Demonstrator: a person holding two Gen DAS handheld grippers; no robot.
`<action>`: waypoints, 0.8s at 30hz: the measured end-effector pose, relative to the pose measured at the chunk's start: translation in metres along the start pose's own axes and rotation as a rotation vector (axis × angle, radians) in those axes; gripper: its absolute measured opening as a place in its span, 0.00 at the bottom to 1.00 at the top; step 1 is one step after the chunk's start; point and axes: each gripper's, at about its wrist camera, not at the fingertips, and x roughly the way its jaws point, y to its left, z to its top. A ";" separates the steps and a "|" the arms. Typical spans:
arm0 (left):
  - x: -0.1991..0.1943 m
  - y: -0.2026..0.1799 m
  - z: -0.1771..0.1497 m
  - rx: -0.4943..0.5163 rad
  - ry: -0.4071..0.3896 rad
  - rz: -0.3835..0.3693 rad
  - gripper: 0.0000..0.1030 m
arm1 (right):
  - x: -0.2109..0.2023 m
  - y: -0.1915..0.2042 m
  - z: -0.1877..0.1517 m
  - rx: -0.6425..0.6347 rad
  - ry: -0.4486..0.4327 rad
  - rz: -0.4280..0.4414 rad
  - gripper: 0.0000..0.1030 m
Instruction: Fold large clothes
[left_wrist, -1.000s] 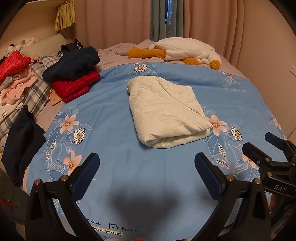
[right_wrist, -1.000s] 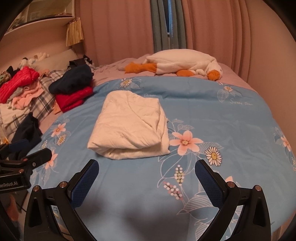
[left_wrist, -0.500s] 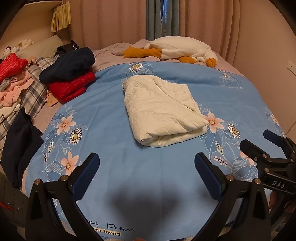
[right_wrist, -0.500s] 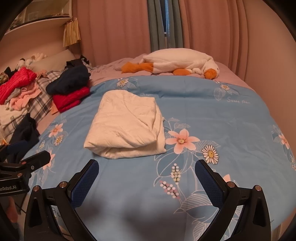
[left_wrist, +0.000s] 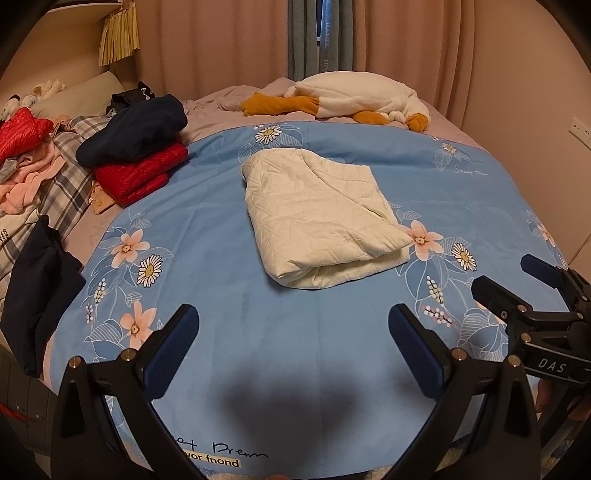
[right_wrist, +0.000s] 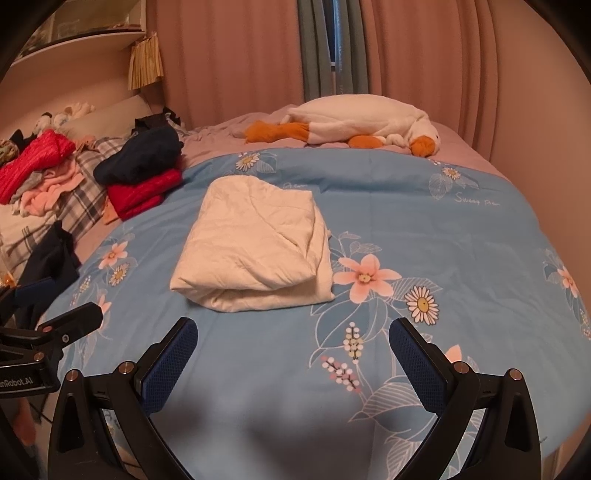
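A cream quilted garment (left_wrist: 321, 218) lies folded into a thick rectangle on the blue flowered bedspread (left_wrist: 280, 354); it also shows in the right wrist view (right_wrist: 255, 247). My left gripper (left_wrist: 293, 345) is open and empty, held back near the bed's front edge, well short of the garment. My right gripper (right_wrist: 293, 349) is open and empty too, beside the left one. It shows at the right of the left wrist view (left_wrist: 517, 291). The left gripper shows at the left edge of the right wrist view (right_wrist: 55, 306).
A folded navy garment on a folded red one (left_wrist: 136, 162) sits at the bed's left. Loose clothes (left_wrist: 26, 155) and a dark garment (left_wrist: 37, 291) lie further left. A plush goose (left_wrist: 351, 99) lies at the far end by the curtains.
Both grippers have drawn back slightly from the folded garment and stay open. The garment has not moved.
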 end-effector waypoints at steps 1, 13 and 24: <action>0.000 0.000 0.000 0.001 0.001 0.001 1.00 | 0.000 0.000 0.001 -0.001 0.000 0.000 1.00; 0.003 0.003 -0.003 0.001 0.009 -0.012 1.00 | 0.002 0.000 0.001 -0.008 0.008 0.002 1.00; 0.003 0.001 -0.002 0.012 0.008 -0.009 1.00 | 0.006 -0.004 0.002 -0.013 0.012 0.006 1.00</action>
